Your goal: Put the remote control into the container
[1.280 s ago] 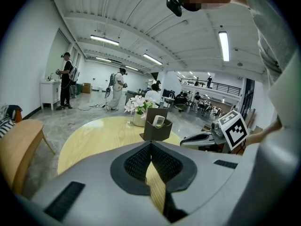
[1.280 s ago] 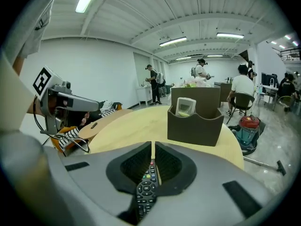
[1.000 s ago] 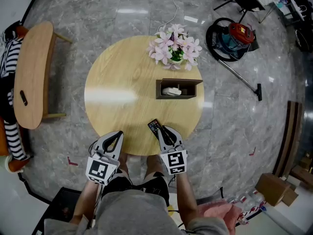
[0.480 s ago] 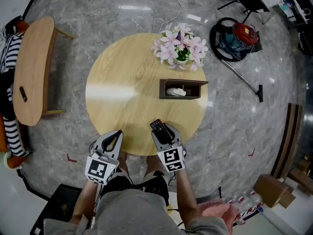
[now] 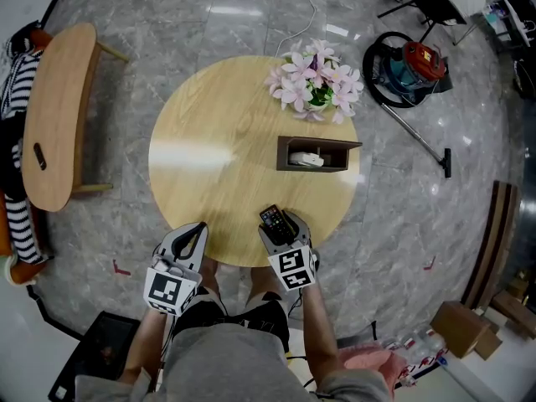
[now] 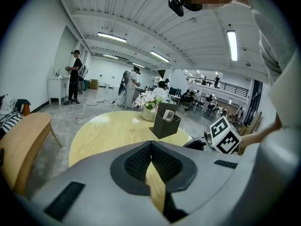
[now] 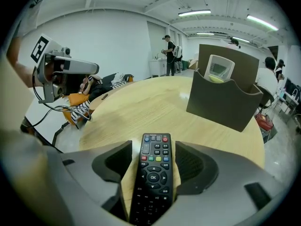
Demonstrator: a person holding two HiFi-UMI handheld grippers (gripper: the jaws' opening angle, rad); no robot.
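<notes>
A black remote control (image 5: 270,218) (image 7: 153,178) lies near the front edge of the round wooden table (image 5: 218,124). It sits between the jaws of my right gripper (image 5: 276,224) (image 7: 153,148). Those jaws have just been opening, and a gap now shows on each side of the remote, so the pads do not press it. The dark brown container (image 5: 322,167) (image 7: 225,102) stands further back on the table, with a white remote (image 5: 307,158) (image 7: 218,69) inside. My left gripper (image 5: 199,228) (image 6: 150,145) hovers at the table's front edge, shut and empty.
A pot of pink flowers (image 5: 316,78) stands behind the container. On the floor, a wooden bench (image 5: 54,115) is to the left and a red vacuum cleaner (image 5: 410,65) to the right. People stand far off across the hall.
The right gripper's jaws have spread away from the black remote, which they held tightly before. The gripper has sunk a little toward the table. The left gripper has stayed put.
</notes>
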